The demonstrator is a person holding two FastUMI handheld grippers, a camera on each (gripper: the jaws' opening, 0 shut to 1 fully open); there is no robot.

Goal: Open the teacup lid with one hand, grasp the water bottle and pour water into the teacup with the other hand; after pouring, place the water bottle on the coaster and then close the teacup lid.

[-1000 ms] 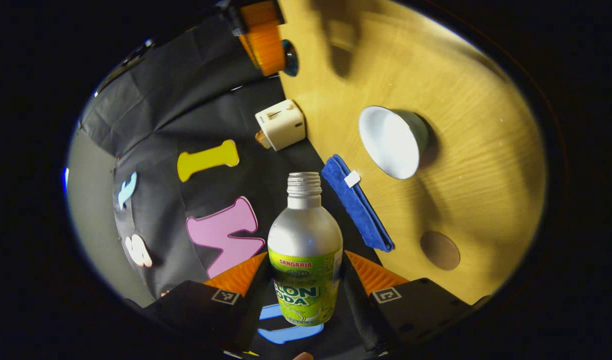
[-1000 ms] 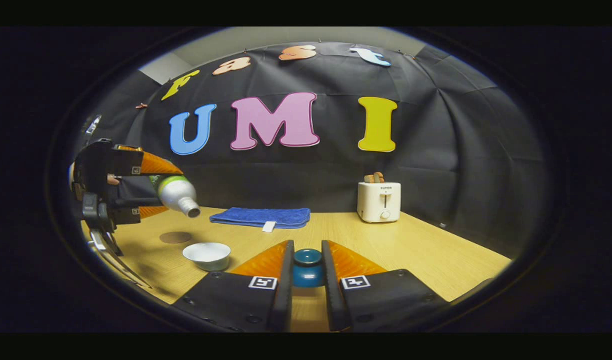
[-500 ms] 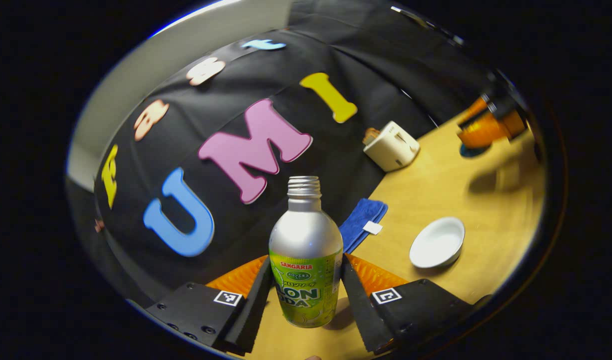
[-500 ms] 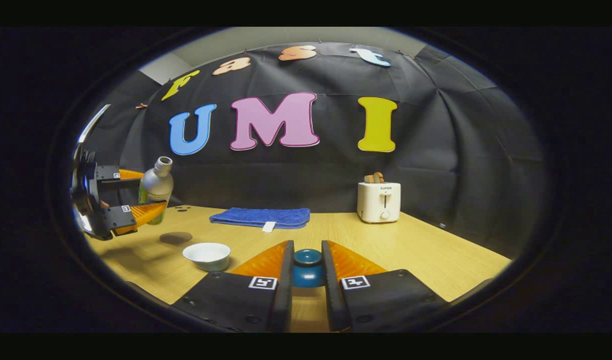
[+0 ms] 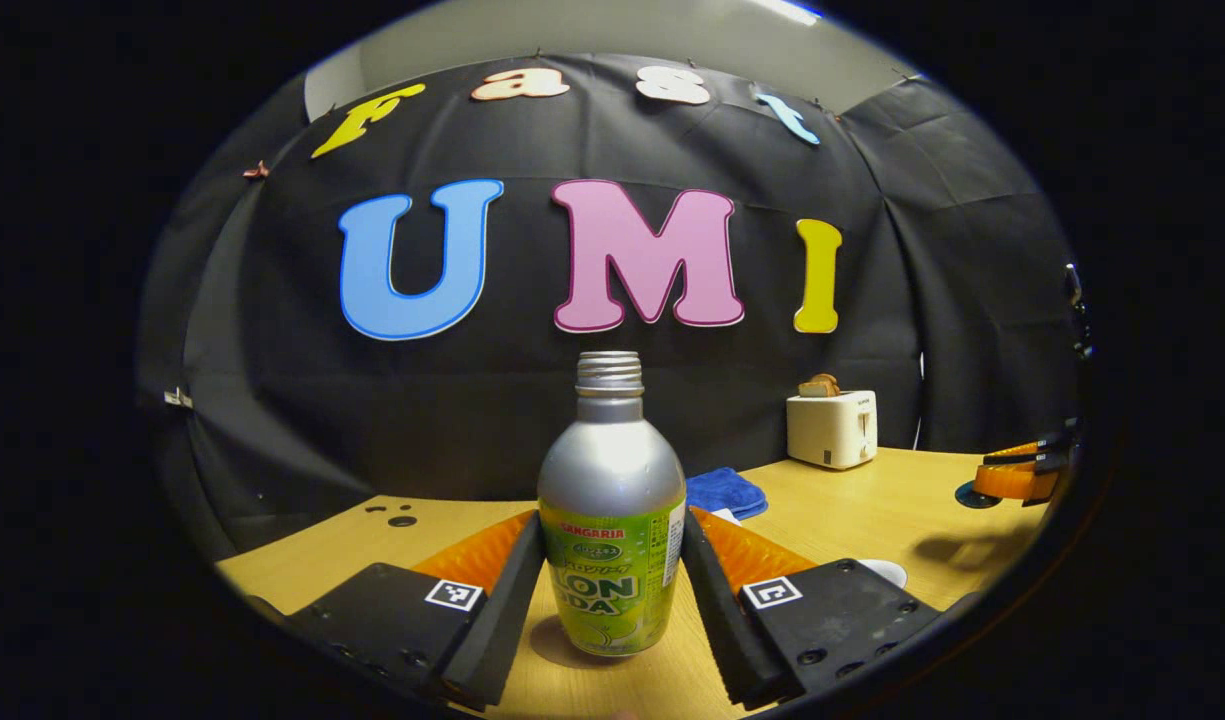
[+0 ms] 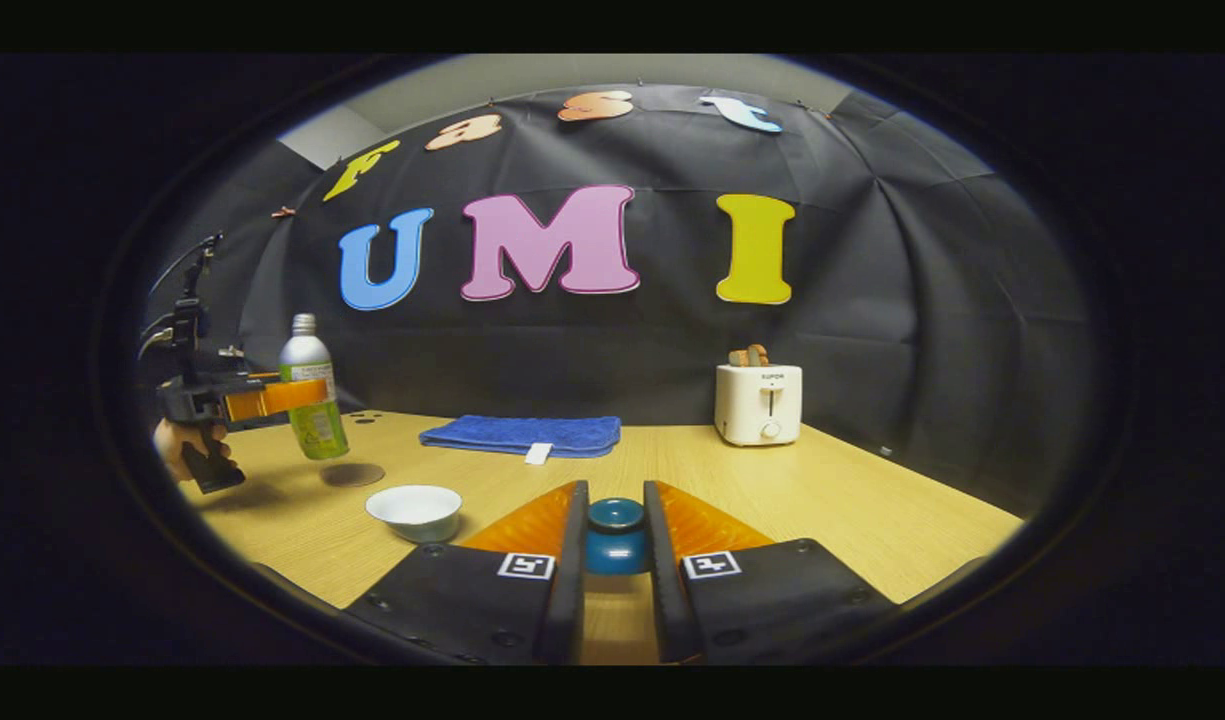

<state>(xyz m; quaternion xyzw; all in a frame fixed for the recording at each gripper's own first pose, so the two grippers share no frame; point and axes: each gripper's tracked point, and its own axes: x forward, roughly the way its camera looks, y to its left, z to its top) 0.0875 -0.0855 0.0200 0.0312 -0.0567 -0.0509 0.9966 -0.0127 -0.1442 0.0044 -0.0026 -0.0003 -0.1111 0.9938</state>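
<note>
Left claw (image 5: pixel 612 575) grips the water bottle (image 5: pixel 612 510) upright, held just above the coaster (image 6: pixel 352 474) at the near left of the surface (image 6: pixel 822 500). Right claw (image 6: pixel 612 545) is clamped on the teacup lid (image 6: pixel 615 535), right of the open teacup (image 6: pixel 414 508). Risks: bottle is uncapped, so a tilted set-down spills. An off-centre drop lands it on the coaster edge and it tips toward the teacup.

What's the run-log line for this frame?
phase: bottle to coaster | left gripper: shut on water bottle, upright above coaster | right gripper: shut on lid | teacup: uncovered
</note>
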